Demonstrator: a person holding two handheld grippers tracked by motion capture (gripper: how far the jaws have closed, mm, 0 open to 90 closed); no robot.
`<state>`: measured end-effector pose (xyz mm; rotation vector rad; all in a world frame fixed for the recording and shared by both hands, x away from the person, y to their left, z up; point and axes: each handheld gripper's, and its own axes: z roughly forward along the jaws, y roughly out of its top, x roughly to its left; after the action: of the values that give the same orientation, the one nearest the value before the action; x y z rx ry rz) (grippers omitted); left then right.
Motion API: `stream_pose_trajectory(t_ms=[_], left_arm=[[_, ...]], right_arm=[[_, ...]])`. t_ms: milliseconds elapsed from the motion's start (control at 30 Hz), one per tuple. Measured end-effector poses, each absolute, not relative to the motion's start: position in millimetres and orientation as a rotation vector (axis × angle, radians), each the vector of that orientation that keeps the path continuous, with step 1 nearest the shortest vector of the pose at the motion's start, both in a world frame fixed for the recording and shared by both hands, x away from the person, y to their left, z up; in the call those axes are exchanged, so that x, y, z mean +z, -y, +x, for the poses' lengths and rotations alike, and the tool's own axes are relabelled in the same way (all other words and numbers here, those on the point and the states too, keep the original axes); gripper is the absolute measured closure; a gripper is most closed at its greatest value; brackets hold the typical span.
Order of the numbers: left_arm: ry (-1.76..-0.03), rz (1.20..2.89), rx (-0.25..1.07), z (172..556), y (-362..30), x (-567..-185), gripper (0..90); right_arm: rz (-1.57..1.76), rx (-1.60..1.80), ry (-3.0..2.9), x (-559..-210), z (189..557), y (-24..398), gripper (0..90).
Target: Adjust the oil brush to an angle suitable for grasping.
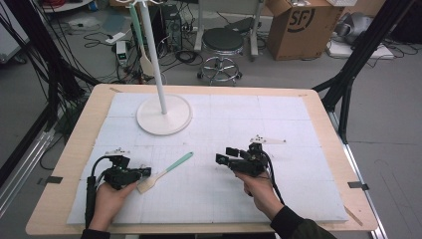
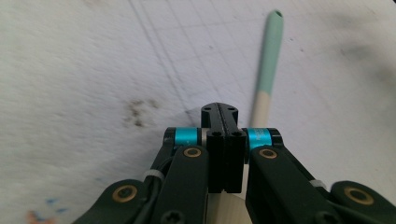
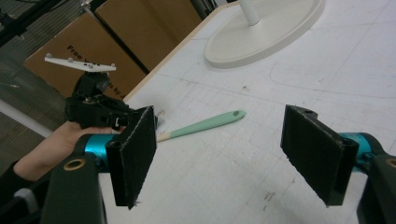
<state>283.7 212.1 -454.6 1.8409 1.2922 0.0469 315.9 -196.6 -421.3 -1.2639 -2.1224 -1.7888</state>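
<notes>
**Spatula on the mat, closed left jaws beside its blade**

While the spatula (image 1: pixel 164 173) lies flat on the white mat (image 1: pixel 298 129), between the two hands, the left gripper (image 1: pixel 146 172) sits right at its pale blade end, jaws clenched together with nothing between them. In the left gripper view the mint handle runs away past the closed jaws, just to one side of them. Over on the other side, the right gripper (image 1: pixel 222 158) hovers well apart from the spatula, jaws spread wide and empty, pointing towards it. Farther back on the mat stands the white stand (image 1: pixel 163 112), round base flat, pole upright.
</notes>
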Motion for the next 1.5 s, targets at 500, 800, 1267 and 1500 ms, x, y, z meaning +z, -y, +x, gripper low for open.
stream_pose_trajectory(t_ms=[500,800,1267,1500], left_arm=[[-1.204,1.915,-0.046,272,-160,-454,90.0],[-1.146,1.943,-0.084,274,-135,-454,90.0],[-1.183,1.866,-0.138,284,-116,-460,90.0],[-1.174,1.874,-0.118,288,-94,-460,89.9]], right_arm=[[-1.265,-1.779,2.118,-422,316,196,26.5],[-1.267,-1.78,2.127,-423,317,196,26.5],[-1.276,-1.782,2.12,-420,316,198,26.5],[-1.285,-1.785,2.123,-419,316,200,26.5]])
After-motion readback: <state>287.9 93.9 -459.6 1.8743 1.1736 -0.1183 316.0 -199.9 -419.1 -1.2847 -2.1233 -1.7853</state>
